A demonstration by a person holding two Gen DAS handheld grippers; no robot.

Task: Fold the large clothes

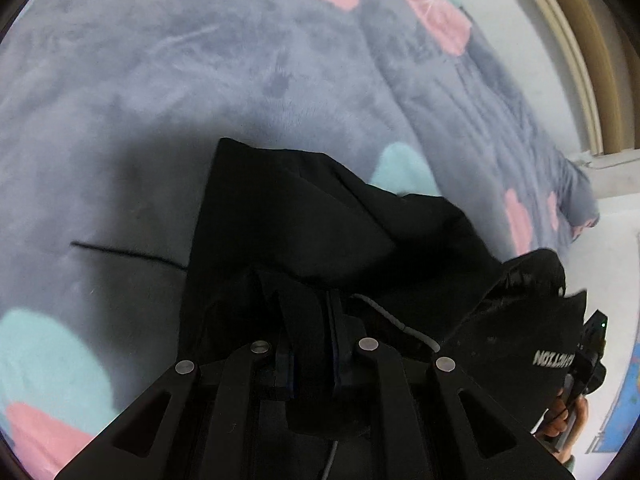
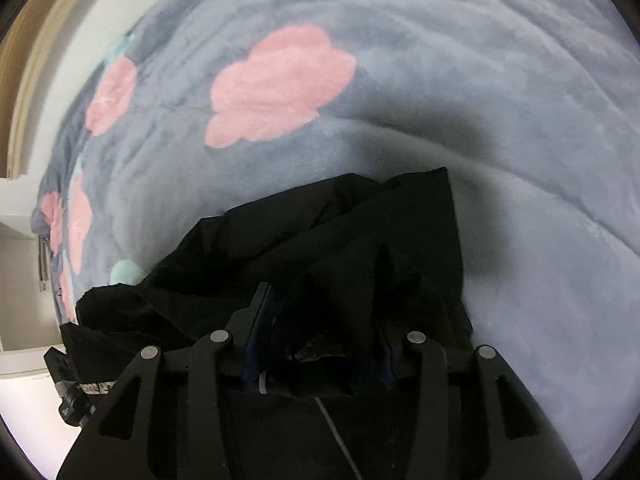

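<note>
A black garment [image 1: 300,208] with white lettering [image 1: 554,358] and a pale cord [image 1: 400,320] lies bunched on a grey plush blanket [image 1: 160,100]. My left gripper [image 1: 308,320] points steeply down and is shut on a fold of it. In the right wrist view the same black garment [image 2: 360,216] spreads over the blanket [image 2: 480,80]. My right gripper [image 2: 320,320] has its jaws well apart; crumpled cloth lies loosely between them without being pinched. The cloth partly hides the fingertips of both grippers.
The blanket bears pink [image 2: 280,84] and mint [image 1: 48,360] cloud shapes. Its edge drops to a pale floor beside a beige door frame [image 1: 580,60]. A hand [image 1: 560,420] holds the other gripper's body [image 1: 592,344]. A colourful mat [image 1: 628,400] lies on the floor.
</note>
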